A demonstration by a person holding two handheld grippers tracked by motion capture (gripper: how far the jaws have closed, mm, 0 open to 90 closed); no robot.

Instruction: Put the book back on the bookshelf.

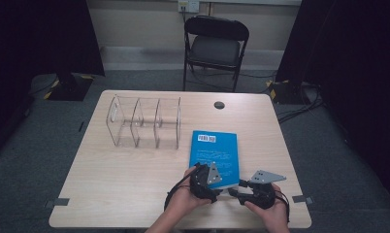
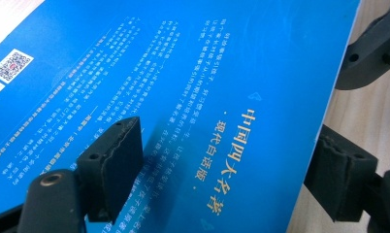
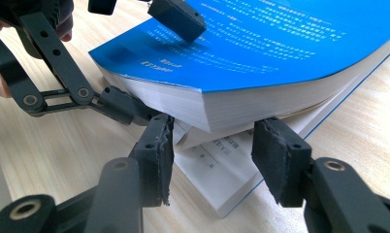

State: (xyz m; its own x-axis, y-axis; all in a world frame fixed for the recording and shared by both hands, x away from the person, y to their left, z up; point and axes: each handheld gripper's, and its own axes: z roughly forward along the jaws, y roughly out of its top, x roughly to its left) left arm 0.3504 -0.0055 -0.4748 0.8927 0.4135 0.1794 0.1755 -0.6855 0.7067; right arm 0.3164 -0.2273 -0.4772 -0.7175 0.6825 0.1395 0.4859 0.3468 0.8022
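Observation:
A blue paperback book (image 1: 214,150) lies back cover up on the right half of the wooden table (image 1: 110,184). My left gripper (image 1: 220,187) is at its near edge. In the left gripper view the book (image 2: 207,73) runs between the jaws of that gripper (image 2: 227,160). One jaw hovers just over the cover and the other sits at the page edge. In the right gripper view the book (image 3: 280,43) has its top block of pages raised off the lowest leaves. My right gripper (image 3: 215,155) stands open at that near corner, with the flat lower pages between its jaws.
A clear acrylic organizer (image 1: 144,121) with three compartments stands at the back left of the table. A round cable hole (image 1: 219,105) is near the far edge. A black folding chair (image 1: 216,43) stands behind the table. Bare wood lies left of the hands.

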